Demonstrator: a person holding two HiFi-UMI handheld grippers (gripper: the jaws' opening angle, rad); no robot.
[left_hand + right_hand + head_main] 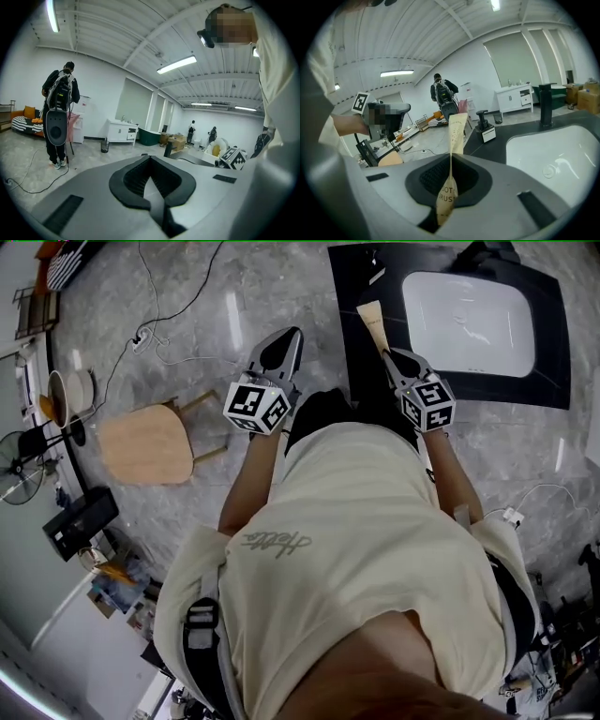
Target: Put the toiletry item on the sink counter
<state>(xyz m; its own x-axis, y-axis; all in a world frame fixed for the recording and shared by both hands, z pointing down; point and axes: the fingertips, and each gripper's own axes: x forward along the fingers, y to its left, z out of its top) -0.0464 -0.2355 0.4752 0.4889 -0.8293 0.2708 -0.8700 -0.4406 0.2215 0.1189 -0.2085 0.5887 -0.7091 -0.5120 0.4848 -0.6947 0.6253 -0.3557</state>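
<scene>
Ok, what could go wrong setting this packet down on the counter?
The right gripper pinches the packet near one end only, so it may slip or swing. The white basin borders the bare black counter; a late release could drop it in. The pump bottle nearby could get knocked.

Tan toothbrush packet (456, 129), clamped upright, pokes over the black sink counter (511, 126).

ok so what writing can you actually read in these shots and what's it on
"OT" above "RUS": cut-off print on the tan paper packet shut in the right gripper.
Cursive script on the person's shirt: not legible.
White label on the pump bottle: too small to read.
Left marker cube and right marker cube: square patterns only, no letters.
</scene>
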